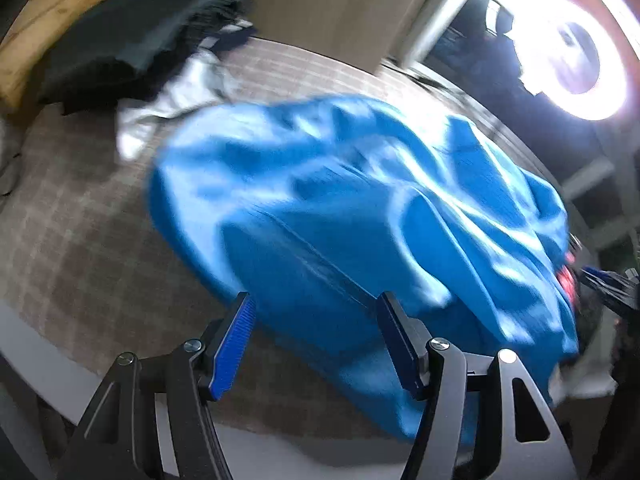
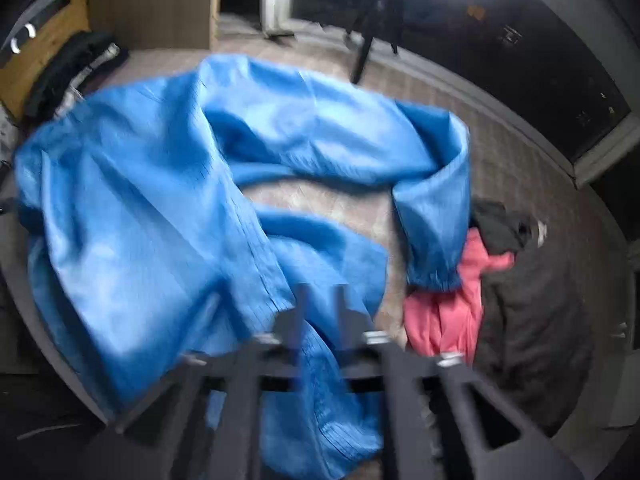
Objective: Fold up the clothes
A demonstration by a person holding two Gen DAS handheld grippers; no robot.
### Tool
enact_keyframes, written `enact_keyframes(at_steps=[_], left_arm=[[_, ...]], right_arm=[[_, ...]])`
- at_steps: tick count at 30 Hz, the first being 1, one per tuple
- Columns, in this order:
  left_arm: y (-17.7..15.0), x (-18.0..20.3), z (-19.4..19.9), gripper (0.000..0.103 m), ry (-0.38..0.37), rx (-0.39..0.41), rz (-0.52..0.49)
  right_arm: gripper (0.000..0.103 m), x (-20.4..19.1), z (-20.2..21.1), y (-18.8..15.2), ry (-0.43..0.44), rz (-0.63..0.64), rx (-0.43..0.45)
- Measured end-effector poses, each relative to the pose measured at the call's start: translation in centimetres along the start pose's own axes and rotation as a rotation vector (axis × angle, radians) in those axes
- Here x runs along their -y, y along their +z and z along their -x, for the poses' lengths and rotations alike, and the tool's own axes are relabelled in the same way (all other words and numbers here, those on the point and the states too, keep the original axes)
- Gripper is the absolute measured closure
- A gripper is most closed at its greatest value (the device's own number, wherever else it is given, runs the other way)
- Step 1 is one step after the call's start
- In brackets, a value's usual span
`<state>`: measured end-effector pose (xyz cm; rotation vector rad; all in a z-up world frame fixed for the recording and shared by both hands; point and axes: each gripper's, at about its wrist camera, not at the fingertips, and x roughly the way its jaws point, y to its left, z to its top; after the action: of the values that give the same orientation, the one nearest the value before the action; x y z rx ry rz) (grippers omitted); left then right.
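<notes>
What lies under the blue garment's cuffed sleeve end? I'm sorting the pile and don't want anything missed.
The blue garment drapes its cuff over a pink garment, which lies beside dark clothing. How far the pink one runs beneath is covered.

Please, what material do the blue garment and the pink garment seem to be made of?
The blue garment looks like thin, smooth woven synthetic, perhaps nylon: it has a slight sheen, crisp creases and stitched seam lines, with a gathered cuff. The pink garment looks softer and matte, perhaps a cotton knit or fleece, though blur leaves this uncertain.
</notes>
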<state>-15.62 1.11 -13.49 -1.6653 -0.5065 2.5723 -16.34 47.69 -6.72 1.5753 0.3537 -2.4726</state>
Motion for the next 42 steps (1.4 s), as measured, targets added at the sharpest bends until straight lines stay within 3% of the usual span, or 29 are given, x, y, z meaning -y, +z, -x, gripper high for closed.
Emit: enact_keyframes(at_steps=[2,4,8,11,14,15,16,17,18,20,27,30,32,34,36,37,38,39,41,42], left_arm=[[0.6,-1.6,0.8,0.040,0.016,0.029,0.062],[1.1,-3.4,1.3,0.032,0.048,0.054,0.117],[2.4,-5.6,0.4,0.028,0.104,0.060,0.170],[3.6,-6.5,-2.3,0.028,0.104,0.012,0.183],[4.9,-6.8,-5.2,0.032,0.052,-0.031,0.178],[5.2,-6.7,-5.8,0.046,0.037,-0.030,0.171],[5.6,-6.5,-6.3,0.074,0.023,-0.029,0.165],[5.9,-6.2,-6.7,0.086,0.011,-0.031,0.149],[6.2,-5.6,-6.8,0.098,0.002,-0.037,0.127],[6.7,-3.3,-6.1,0.098,-0.003,-0.021,0.028],[4.1,5.3,0.6,0.098,-0.191,0.036,-0.319],[1.2,7.7,1.0,0.091,-0.287,-0.041,-0.414],[-1.6,9.0,-0.5,0.087,-0.296,-0.142,-0.502],[-4.0,9.5,-1.7,0.083,-0.263,-0.231,-0.589],[-5.0,9.2,-1.9,0.081,-0.224,-0.270,-0.623],[-4.8,8.8,-1.4,0.079,-0.201,-0.266,-0.622],[-4.3,8.5,-0.7,0.078,-0.184,-0.251,-0.615],[-3.6,8.3,-0.1,0.074,-0.174,-0.234,-0.606],[-2.0,8.2,1.5,0.062,-0.158,-0.171,-0.590],[-0.9,8.4,2.3,0.054,-0.148,-0.133,-0.585]], right_arm=[[0.018,-2.1,0.7,3.3,0.030,0.054,0.128],[0.018,-4.2,-0.2,6.7,0.075,0.094,0.185],[0.018,-8.2,-5.7,14.1,0.235,0.088,0.125],[0.018,-10.9,-12.3,18.3,0.218,0.092,-0.005],[0.020,-13.0,-17.0,18.8,0.191,0.150,-0.082],[0.042,-13.3,-17.7,18.4,0.201,0.161,-0.088],[0.067,-13.3,-18.0,17.8,0.222,0.165,-0.096],[0.102,-13.2,-18.3,17.1,0.244,0.169,-0.104],[0.101,-12.6,-17.3,16.6,0.250,0.150,-0.080],[0.101,-11.3,-15.0,15.5,0.256,0.107,-0.020],[0.101,-2.7,-1.9,7.1,0.097,-0.017,0.173],[0.101,0.8,2.7,0.0,0.067,-0.127,0.152],[0.099,0.8,2.2,-6.1,0.024,-0.121,-0.033],[0.090,-0.2,0.5,-11.4,-0.012,-0.081,-0.228],[0.085,-0.7,0.9,-13.8,-0.028,-0.064,-0.288],[0.082,-0.6,2.1,-13.5,-0.018,-0.071,-0.252],[0.073,-0.4,3.5,-13.0,-0.006,-0.079,-0.207],[0.056,-0.2,4.9,-12.5,0.006,-0.087,-0.161],[0.034,-0.1,7.2,-11.0,0.024,-0.092,-0.066],[0.032,-0.1,7.8,-9.9,0.026,-0.077,-0.022]])
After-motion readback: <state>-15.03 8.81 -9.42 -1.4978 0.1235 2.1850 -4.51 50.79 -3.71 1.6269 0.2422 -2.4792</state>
